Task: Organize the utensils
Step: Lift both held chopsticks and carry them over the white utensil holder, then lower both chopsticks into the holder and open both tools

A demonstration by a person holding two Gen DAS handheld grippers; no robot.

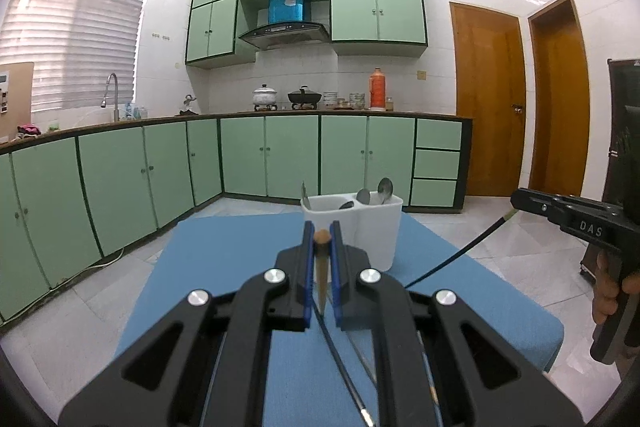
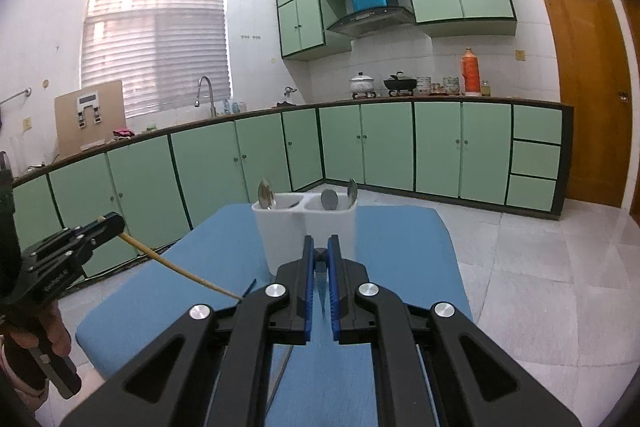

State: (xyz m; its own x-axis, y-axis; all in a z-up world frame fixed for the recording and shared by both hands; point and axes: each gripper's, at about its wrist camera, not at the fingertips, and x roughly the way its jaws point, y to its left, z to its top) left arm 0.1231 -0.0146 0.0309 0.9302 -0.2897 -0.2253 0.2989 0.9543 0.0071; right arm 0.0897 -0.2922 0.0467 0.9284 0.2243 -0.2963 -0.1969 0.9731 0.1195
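the left gripper (image 1: 321,239) has its jaws pinched on a wooden chopstick (image 1: 321,269), gripped near its thick end so the stick runs back and down toward the blue mat (image 1: 224,267), its thin tip hanging low. the white holder (image 1: 372,223) stands straight ahead and slightly right of these jaws, near but apart, with two spoons (image 1: 385,189) already upright in its right compartment and what looks like a knife or fork at the left rim, though the view is too small to be sure. further right, the right gripper (image 2: 321,259) is clamped on a black chopstick (image 2: 321,287), also held near its top with the long axis trailing down. from this side the holder (image 2: 280,227) sits directly ahead. both grippers look about equally near; each stick probably has to be swung upright, tip down, before it drops into a compartment.
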